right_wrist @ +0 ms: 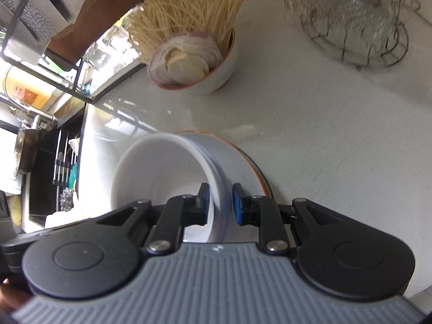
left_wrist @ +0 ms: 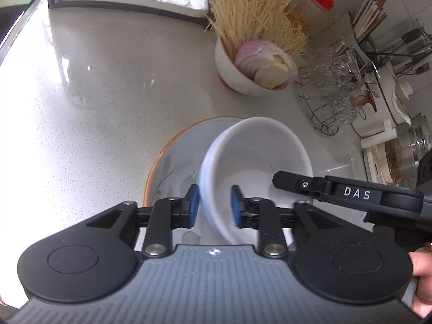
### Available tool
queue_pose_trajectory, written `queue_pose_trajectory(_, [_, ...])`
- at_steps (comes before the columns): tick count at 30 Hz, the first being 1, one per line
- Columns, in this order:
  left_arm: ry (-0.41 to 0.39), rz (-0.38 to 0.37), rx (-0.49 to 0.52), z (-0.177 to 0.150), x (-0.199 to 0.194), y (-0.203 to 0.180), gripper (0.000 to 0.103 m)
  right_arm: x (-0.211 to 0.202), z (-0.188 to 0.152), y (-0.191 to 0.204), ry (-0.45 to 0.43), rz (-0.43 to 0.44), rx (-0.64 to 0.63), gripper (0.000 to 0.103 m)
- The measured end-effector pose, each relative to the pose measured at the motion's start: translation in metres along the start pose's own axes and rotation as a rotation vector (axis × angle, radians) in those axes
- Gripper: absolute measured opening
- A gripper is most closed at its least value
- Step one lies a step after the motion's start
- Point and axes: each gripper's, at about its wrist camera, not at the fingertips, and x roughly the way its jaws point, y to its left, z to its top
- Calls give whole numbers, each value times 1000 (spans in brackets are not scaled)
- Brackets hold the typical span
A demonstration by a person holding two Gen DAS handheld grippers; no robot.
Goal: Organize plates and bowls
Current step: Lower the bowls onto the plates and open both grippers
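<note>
Two grippers reach for one white bowl [left_wrist: 256,162]. The left gripper [left_wrist: 214,206] has its blue pads on each side of the bowl's near wall, a little apart from it. The right gripper [right_wrist: 220,203] sits the same way on the bowl's other side, not squeezing. Under the tipped bowl lies an orange-rimmed plate [left_wrist: 172,159] on the worktop [left_wrist: 108,86]. Farther ahead stands a bowl of onion slices and noodles [left_wrist: 256,64].

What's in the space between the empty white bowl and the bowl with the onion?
Nothing but bare countertop. In the left wrist view, the white bowl sits on the plate; the onion bowl stands farther back.
</note>
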Motion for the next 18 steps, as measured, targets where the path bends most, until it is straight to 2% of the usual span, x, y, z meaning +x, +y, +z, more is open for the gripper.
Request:
queue_pose_trajectory(1, [-6,13,1,1,-3,0,49,-3,0,0,-15,-7,0,33])
queue_pose_trajectory(2, [-17,12,0,3,-8,0,49,-7,-2,1,-32,-13,0,40])
queue_pose_trajectory(3, [-27,-1,0,5,-14,0,49,-11,-3,1,-51,-19,-1,41])
queue_pose_trajectory(8, [-63,17,78,12,-33,-6,51,-25,-14,0,-111,-46,48,41])
queue_pose_trajectory(13, [-74,0,158,15,-48,-13,51,-45,-31,7,-195,-88,65,41])
queue_pose_trajectory(18, [-114,-12,264,16,-71,-27,51,-73,-42,13,-299,-92,69,41])
